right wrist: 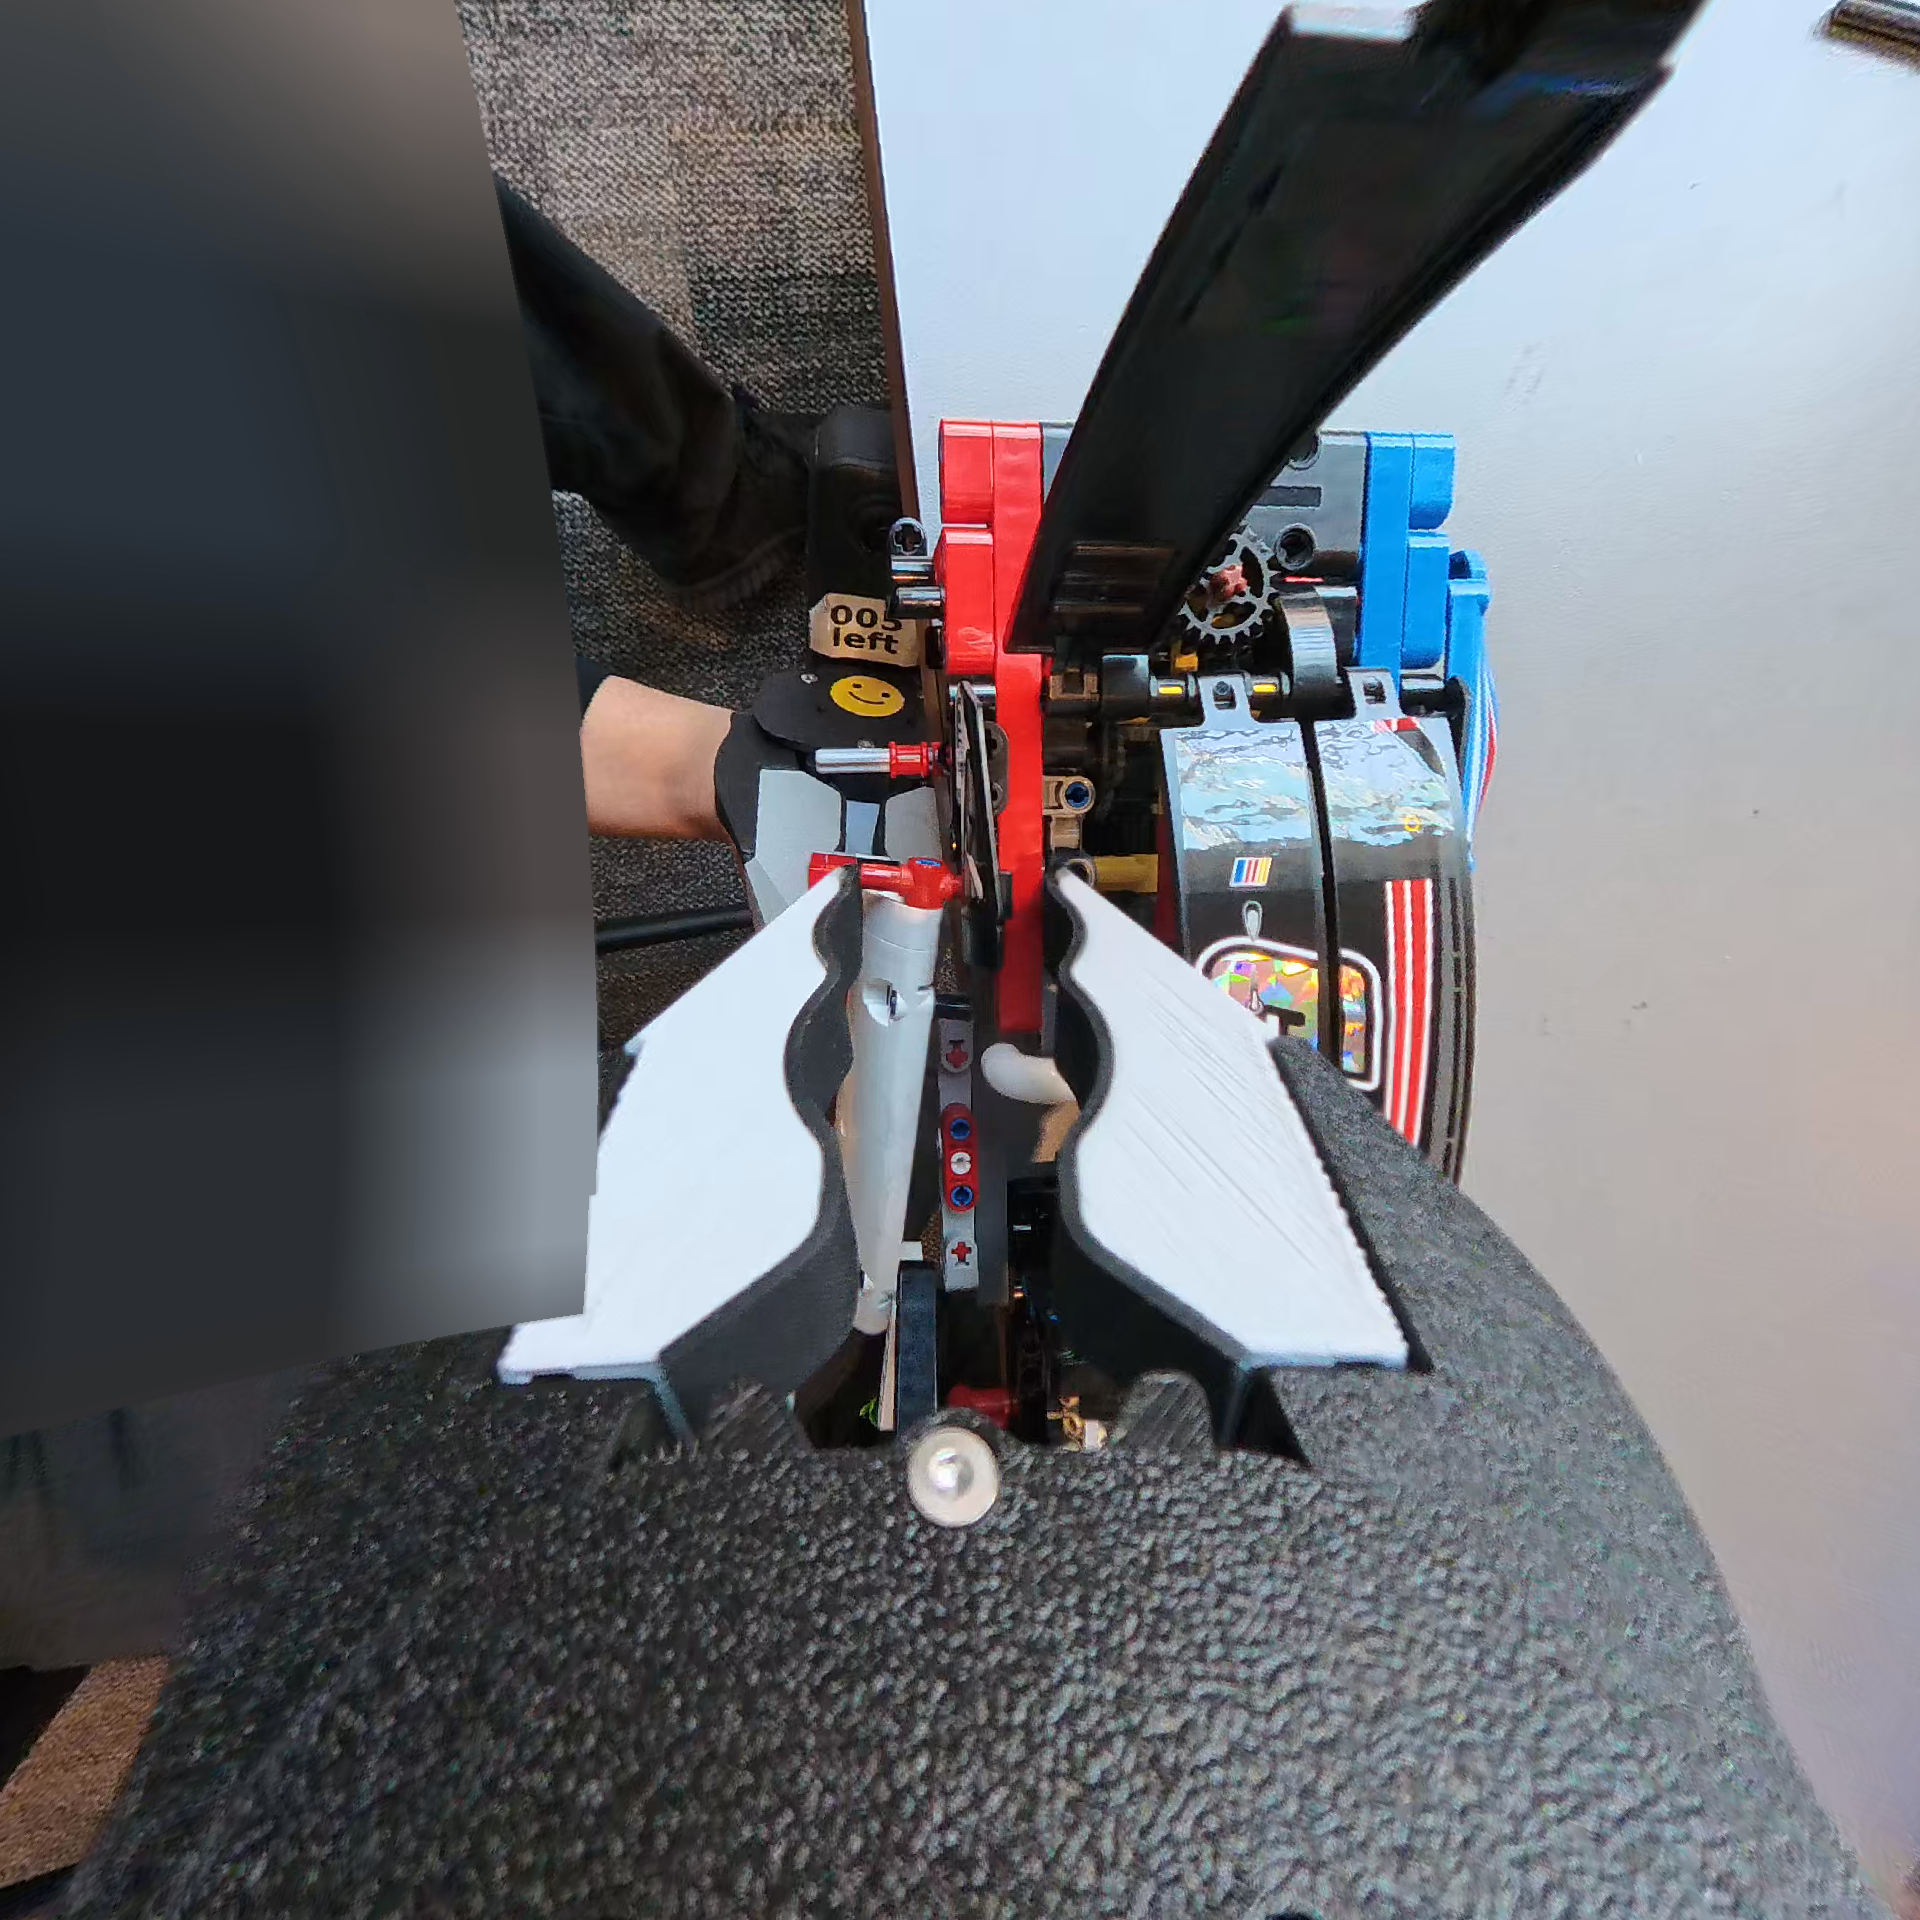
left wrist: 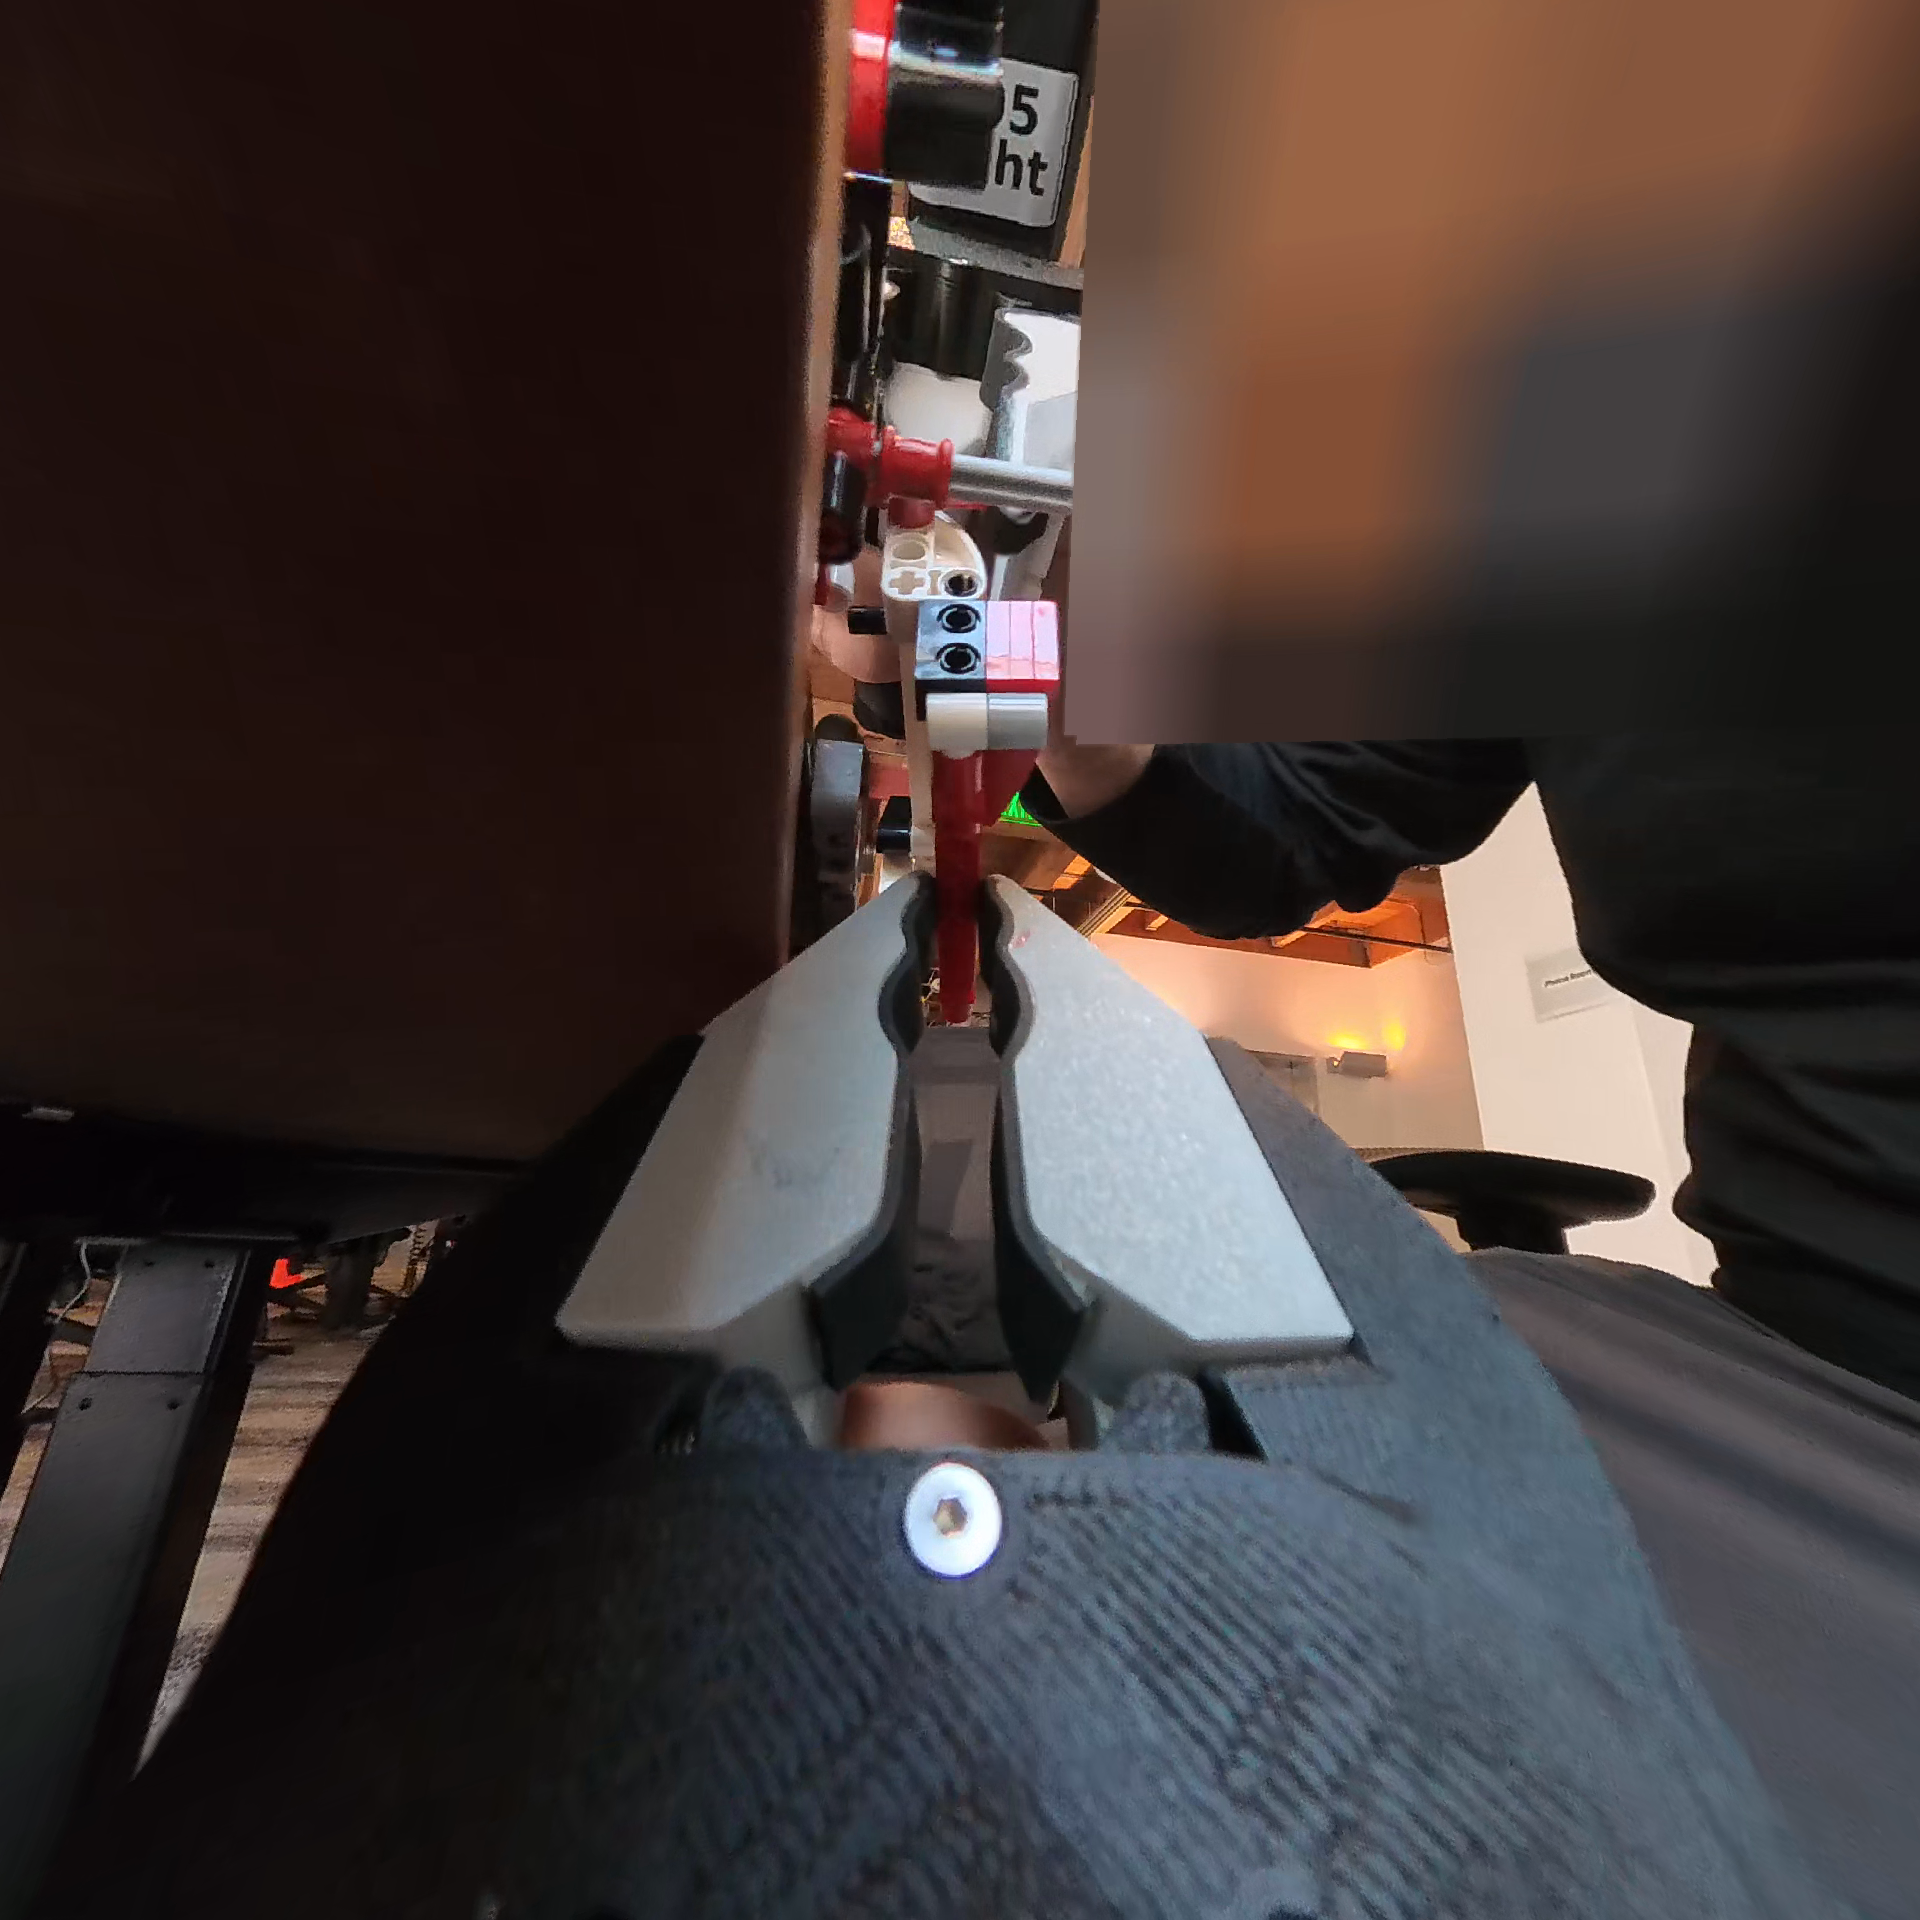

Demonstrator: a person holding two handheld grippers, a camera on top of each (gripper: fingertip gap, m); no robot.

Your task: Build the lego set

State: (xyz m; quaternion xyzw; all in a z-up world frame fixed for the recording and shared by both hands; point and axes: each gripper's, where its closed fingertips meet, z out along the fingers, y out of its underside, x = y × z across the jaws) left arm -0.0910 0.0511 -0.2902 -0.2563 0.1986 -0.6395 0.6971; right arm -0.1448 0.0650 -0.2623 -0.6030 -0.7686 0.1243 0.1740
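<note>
My left gripper [left wrist: 956, 904] is shut on a thin red lego piece [left wrist: 958, 831]. This piece hangs from a small block of white, black and pink bricks [left wrist: 987, 660] on the side of the lego car model. My right gripper [right wrist: 954, 883] is closed around the model's side, with a white panel [right wrist: 894, 1039] and a red beam [right wrist: 1013, 727] between its fingers. The model also has blue beams [right wrist: 1408, 551], black stickered curved panels [right wrist: 1320, 831], a gear [right wrist: 1231, 597] and a long black strip [right wrist: 1299, 291]. The left gripper also shows in the right wrist view [right wrist: 821, 821], held by a hand.
A brown table side [left wrist: 416, 520] fills the left of the left wrist view, with black table legs [left wrist: 135, 1403] below. A person's black sleeve [left wrist: 1247, 821] is just right of the model. In the right wrist view, a white tabletop [right wrist: 1662, 935] lies right of the model and grey carpet [right wrist: 675, 156] lies upper left. My hands' fingertips stand some 6 cm from each other.
</note>
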